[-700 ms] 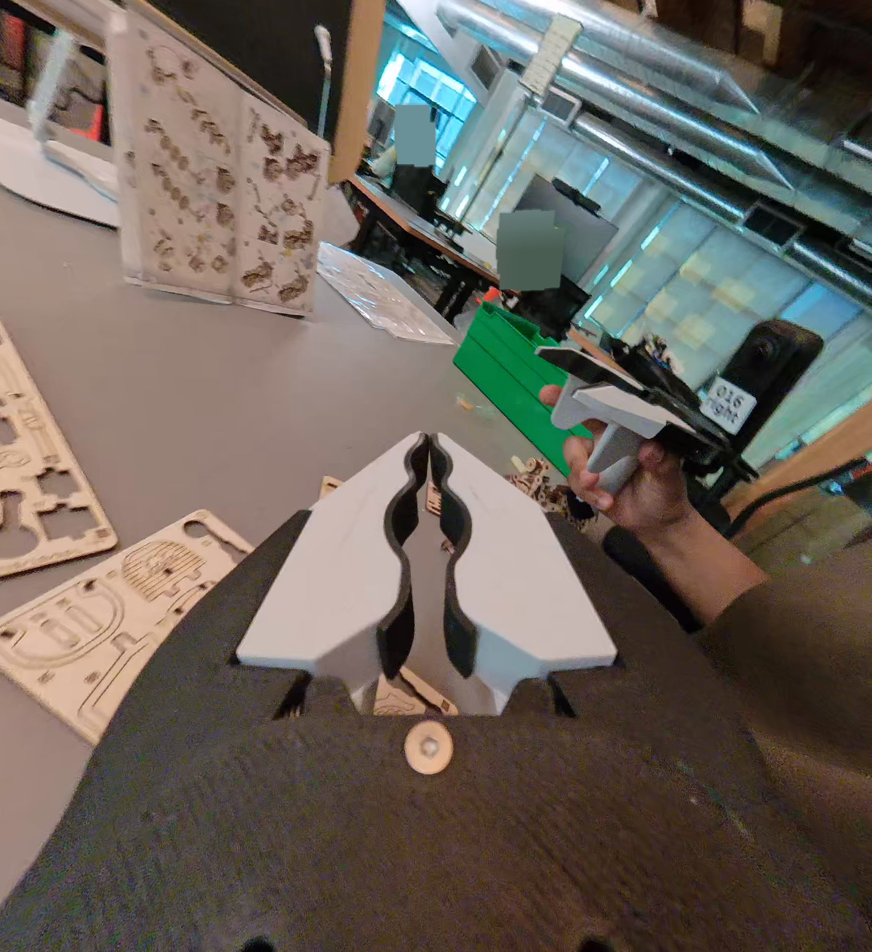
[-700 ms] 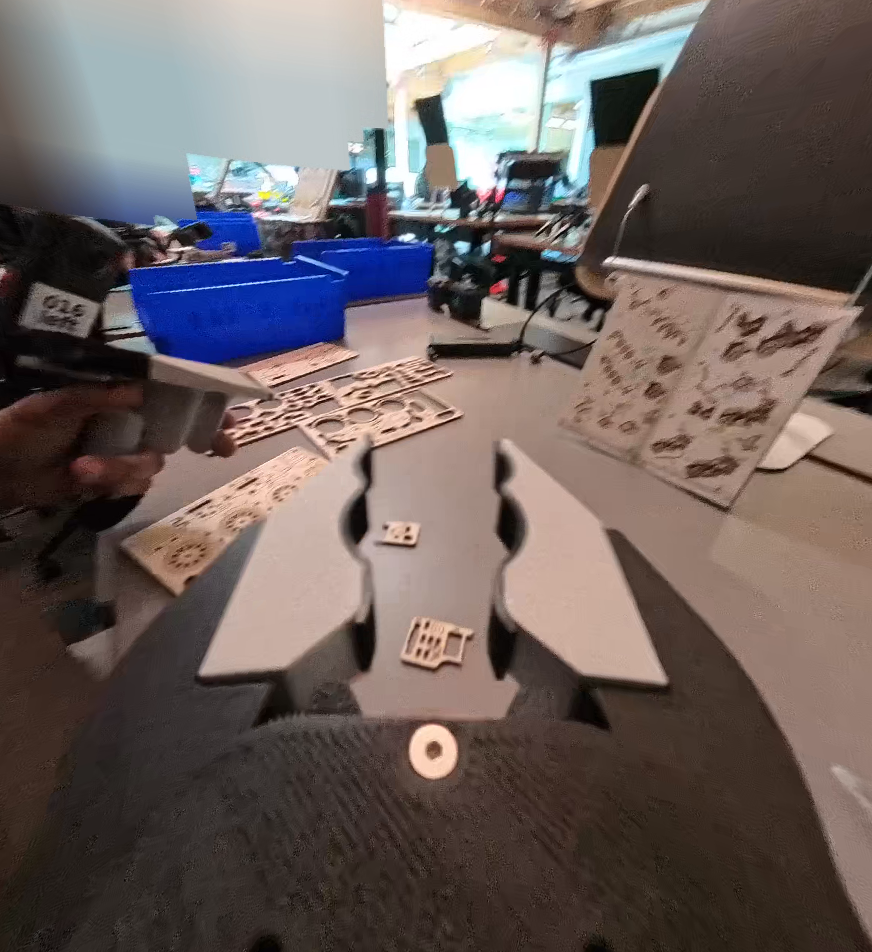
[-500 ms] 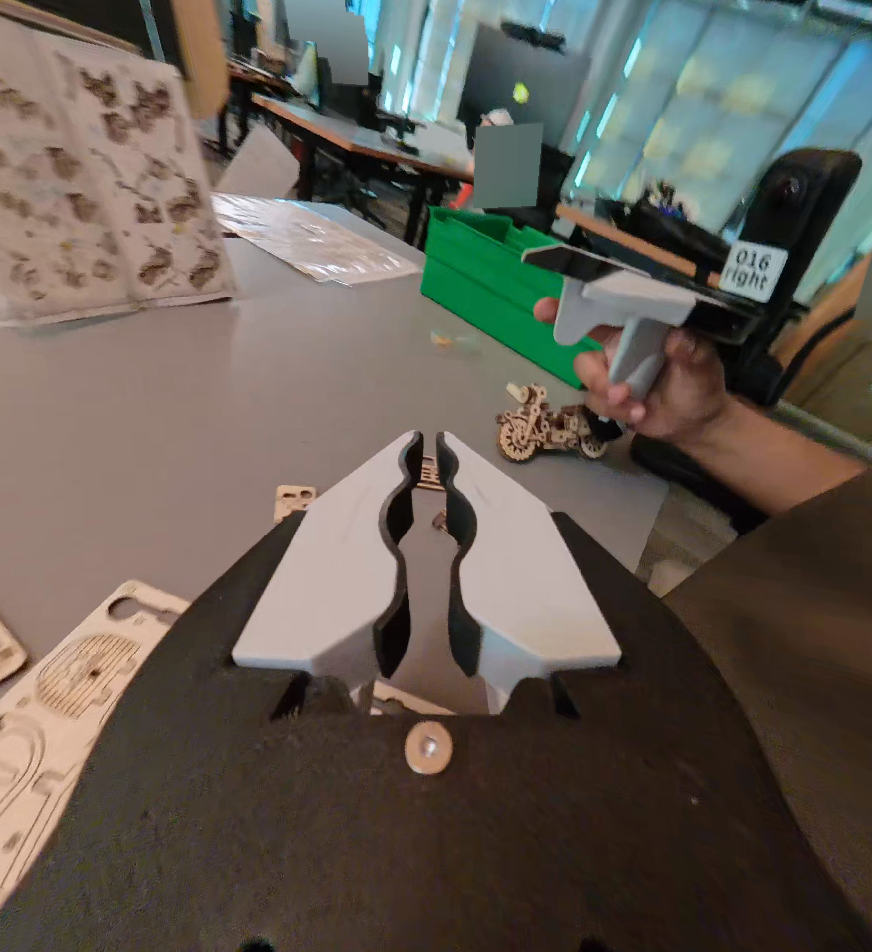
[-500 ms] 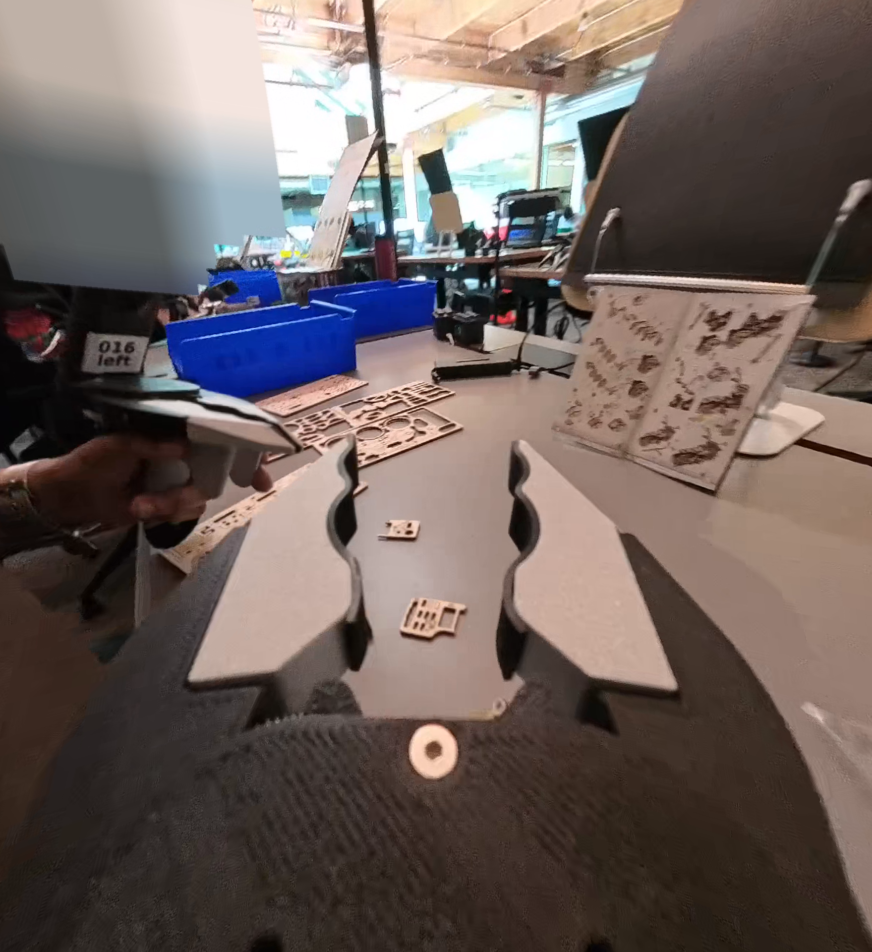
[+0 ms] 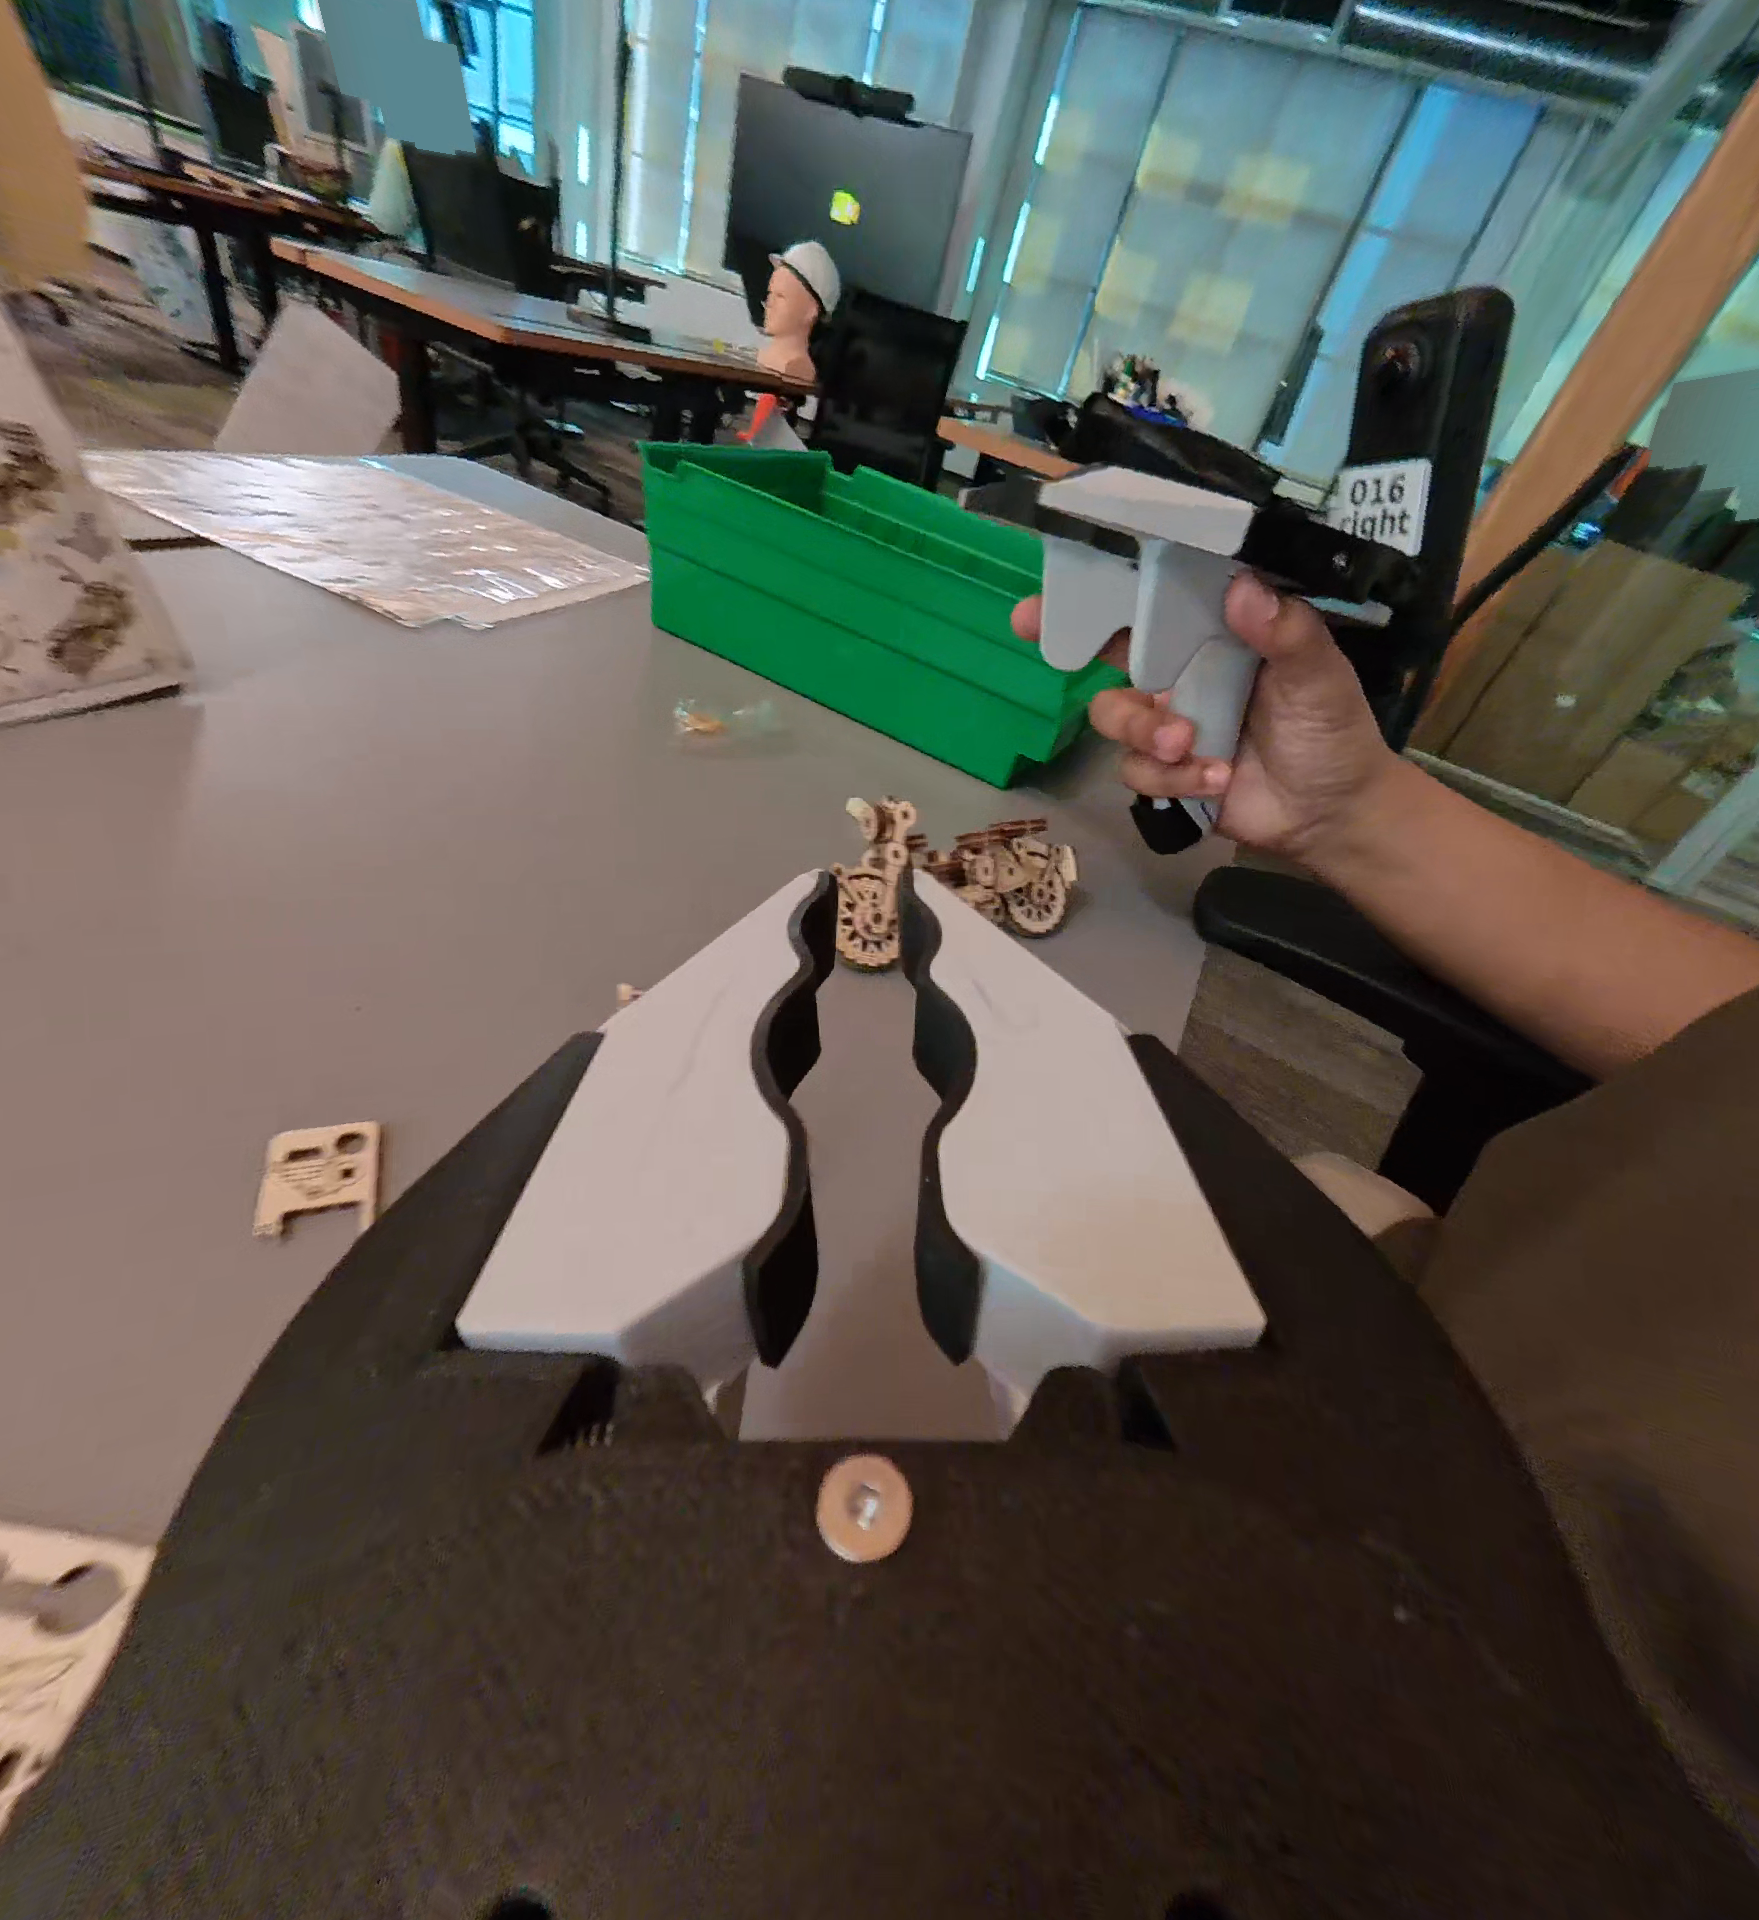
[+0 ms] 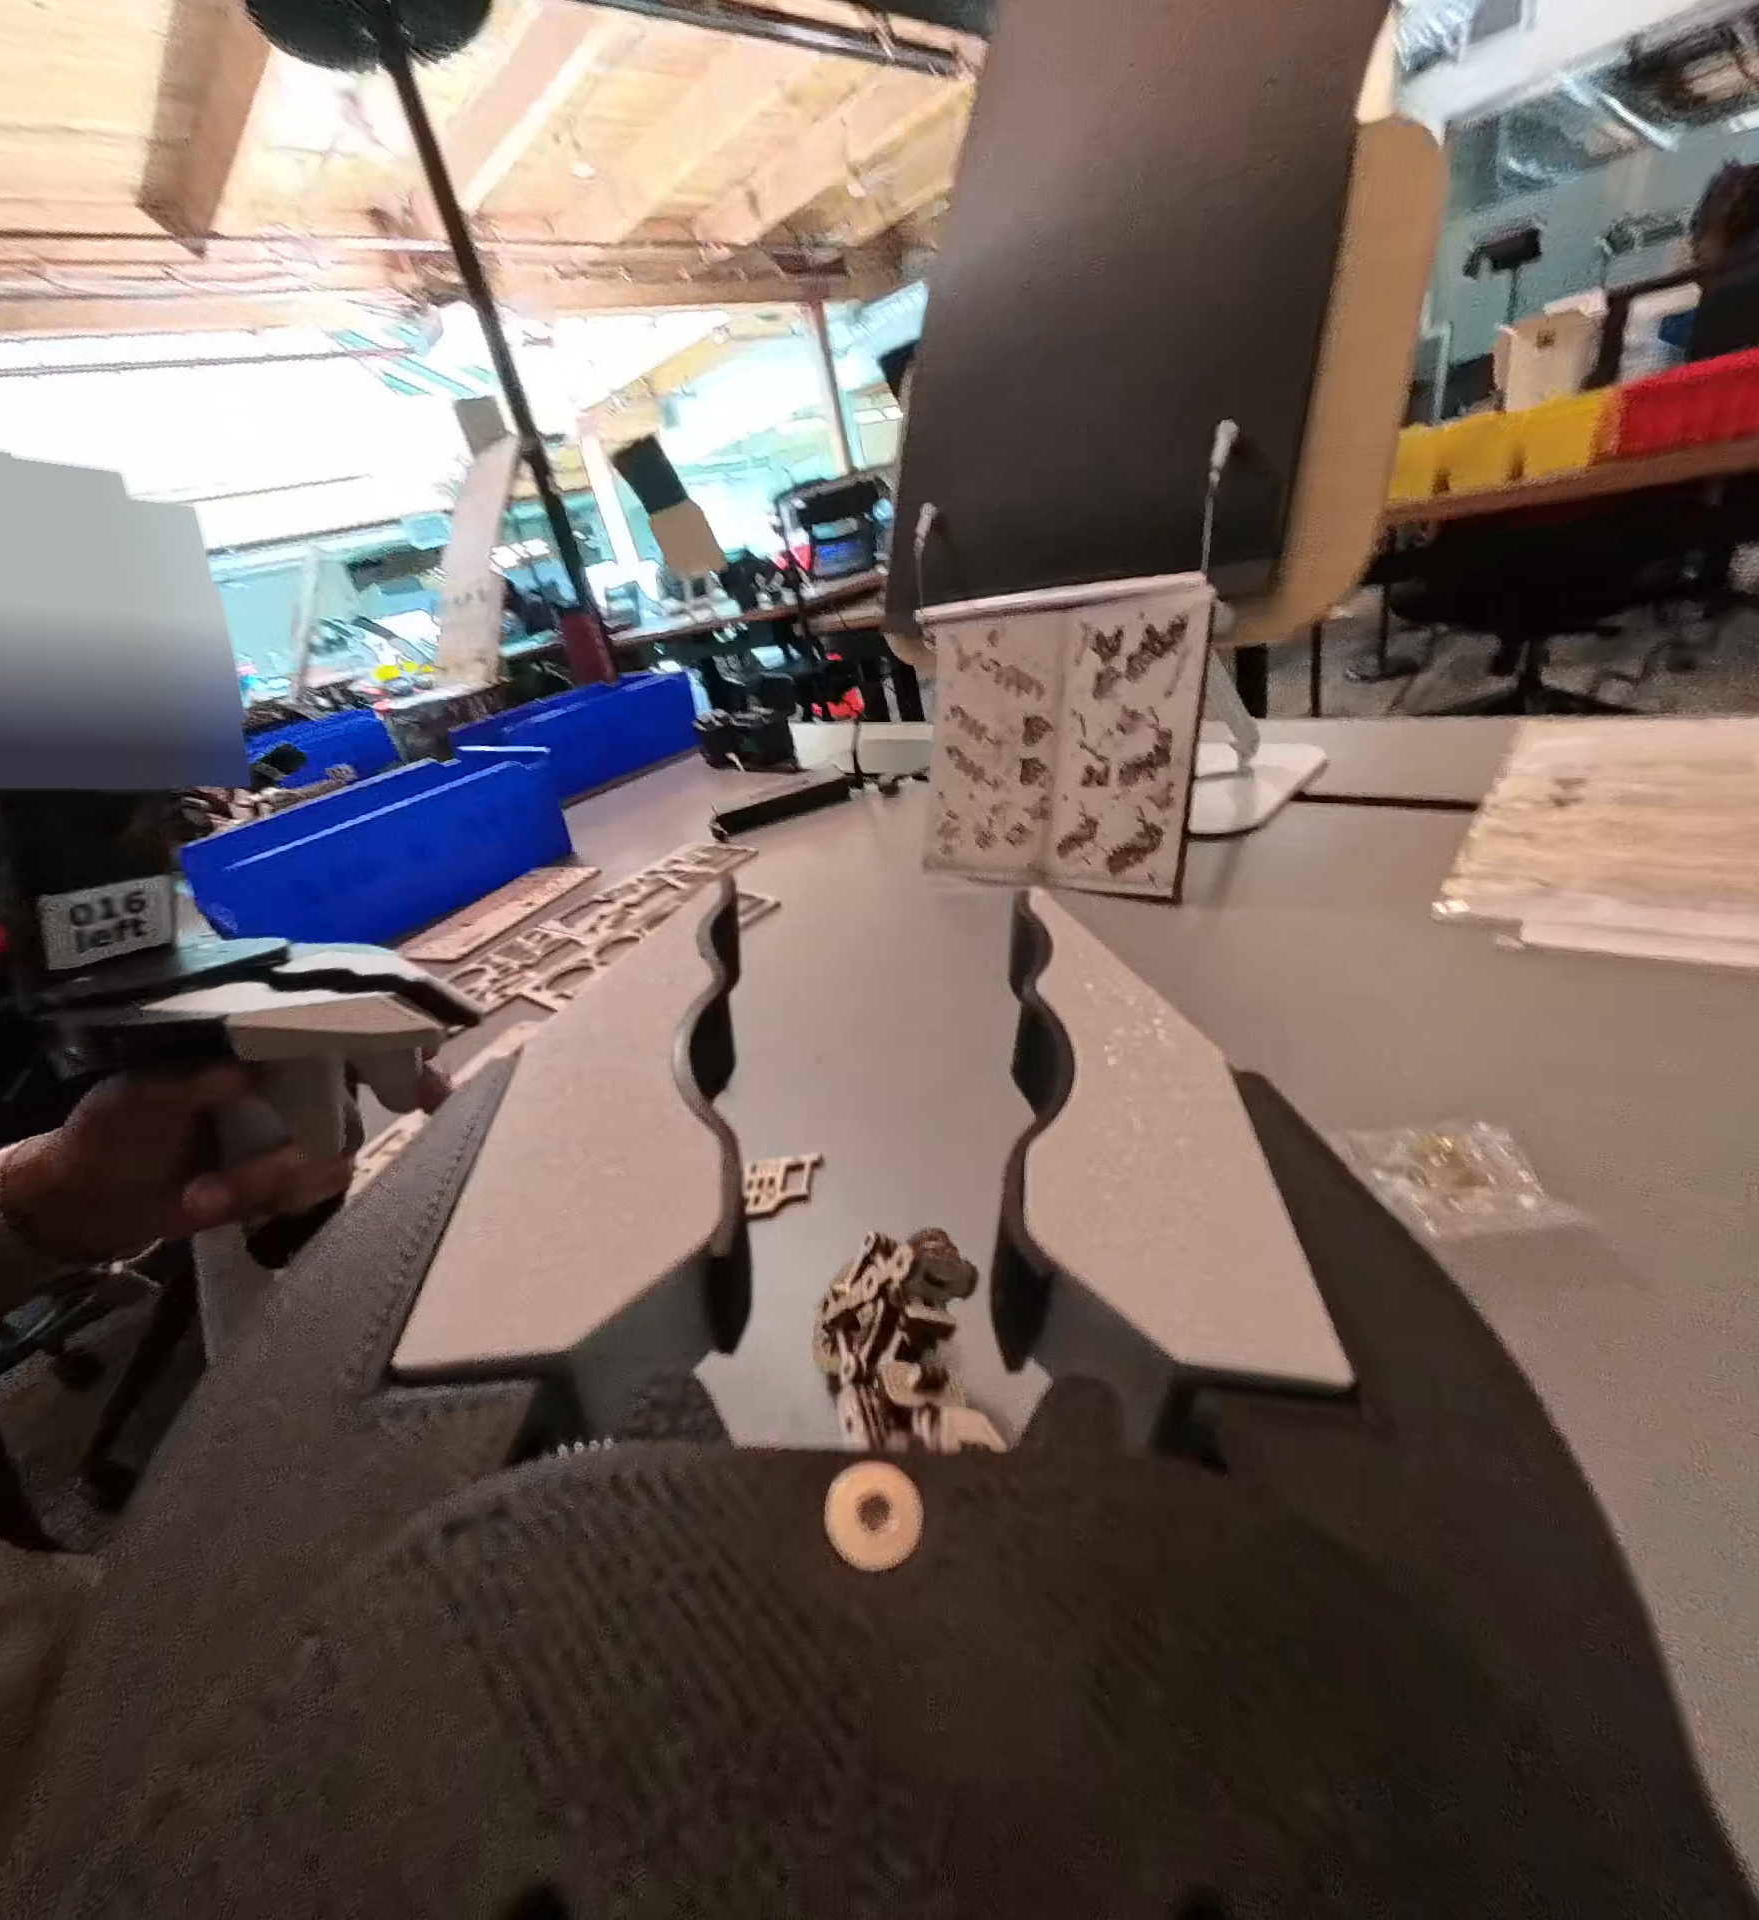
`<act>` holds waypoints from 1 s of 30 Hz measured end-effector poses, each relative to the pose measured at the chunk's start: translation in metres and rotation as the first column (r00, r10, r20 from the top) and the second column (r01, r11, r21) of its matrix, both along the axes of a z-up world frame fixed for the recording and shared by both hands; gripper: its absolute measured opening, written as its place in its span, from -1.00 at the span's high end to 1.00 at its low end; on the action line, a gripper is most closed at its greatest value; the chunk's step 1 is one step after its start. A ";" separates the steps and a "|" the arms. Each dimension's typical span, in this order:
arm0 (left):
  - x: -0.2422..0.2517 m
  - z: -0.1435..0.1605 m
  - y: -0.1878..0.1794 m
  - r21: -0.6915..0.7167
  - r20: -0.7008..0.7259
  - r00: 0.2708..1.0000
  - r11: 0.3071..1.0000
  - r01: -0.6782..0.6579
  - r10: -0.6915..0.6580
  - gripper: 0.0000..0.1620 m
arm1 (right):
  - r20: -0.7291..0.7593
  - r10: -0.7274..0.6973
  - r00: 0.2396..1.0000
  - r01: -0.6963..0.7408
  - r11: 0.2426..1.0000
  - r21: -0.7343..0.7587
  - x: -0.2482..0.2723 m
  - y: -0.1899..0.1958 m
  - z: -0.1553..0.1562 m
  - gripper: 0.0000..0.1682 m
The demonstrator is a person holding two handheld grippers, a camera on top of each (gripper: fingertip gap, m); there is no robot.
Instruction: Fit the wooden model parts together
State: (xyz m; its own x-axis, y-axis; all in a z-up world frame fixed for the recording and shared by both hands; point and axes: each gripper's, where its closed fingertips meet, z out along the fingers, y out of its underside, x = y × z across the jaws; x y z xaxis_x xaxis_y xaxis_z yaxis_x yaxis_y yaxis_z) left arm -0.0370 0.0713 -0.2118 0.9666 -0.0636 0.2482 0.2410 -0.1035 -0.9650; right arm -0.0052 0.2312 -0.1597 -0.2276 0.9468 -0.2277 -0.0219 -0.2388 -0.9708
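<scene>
A small wooden motorcycle model [image 5: 1000, 883] stands on the grey table [image 5: 335, 883]. My left gripper [image 5: 867, 888] points at it, jaws a narrow gap apart and empty, with the model's front wheel showing just beyond the tips. My right gripper [image 6: 875, 902] is wide open and empty, hovering over the model [image 6: 890, 1320], which lies low between its fingers. A flat wooden part [image 5: 319, 1174] lies left of my left gripper. Another small wooden part [image 6: 779, 1184] lies near the model. Each gripper shows in the other's view: the right one [image 5: 1010, 499] and the left one [image 6: 439, 1008].
A green bin [image 5: 854, 613] stands behind the model. An instruction booklet on a stand [image 6: 1062, 769], blue bins [image 6: 376, 842], punched wooden sheets [image 6: 584, 935], wrapped sheets [image 6: 1664, 831] and a small bag of parts [image 6: 1446, 1164] sit around. A chair armrest [image 5: 1322, 956] is at the table's edge.
My left gripper has swung right toward the motorcycle model and its jaws have opened a little. My right gripper has moved over the model and stays open.
</scene>
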 end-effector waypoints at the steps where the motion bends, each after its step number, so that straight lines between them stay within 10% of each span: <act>1: 0.004 -0.003 0.003 -0.010 0.008 1.000 1.000 0.022 -0.022 0.87 | 0.043 -0.006 0.999 0.006 1.000 -0.003 -0.001 0.001 -0.005 0.37; 10: 0.026 -0.008 0.004 -0.031 -0.031 0.997 0.997 0.075 -0.076 0.85 | 0.554 0.031 0.832 -0.125 0.983 0.134 0.004 -0.009 -0.100 0.25; 17: 0.030 -0.010 0.004 -0.034 0.004 0.995 0.994 0.101 -0.101 0.84 | 0.605 0.150 0.782 -0.133 0.988 -0.073 -0.001 -0.017 -0.114 0.18; 25: 0.041 -0.017 0.009 -0.063 0.098 0.981 0.983 0.172 -0.165 0.79 | 0.702 0.042 0.711 -0.181 0.976 0.124 -0.005 -0.027 -0.148 0.22; 30: 0.047 -0.022 0.013 -0.074 0.148 0.969 0.975 0.209 -0.196 0.76 | 0.699 0.029 0.714 -0.228 0.954 0.194 -0.006 -0.040 -0.150 0.62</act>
State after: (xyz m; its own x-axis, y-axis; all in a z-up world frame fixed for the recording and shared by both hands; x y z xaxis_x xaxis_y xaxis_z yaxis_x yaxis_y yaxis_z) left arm 0.0096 0.0843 -0.2336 0.8913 -0.2264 0.3929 0.3375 -0.2475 -0.9082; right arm -0.0111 0.1914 -0.3099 -0.2277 0.9647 -0.1324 0.6814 0.0607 -0.7294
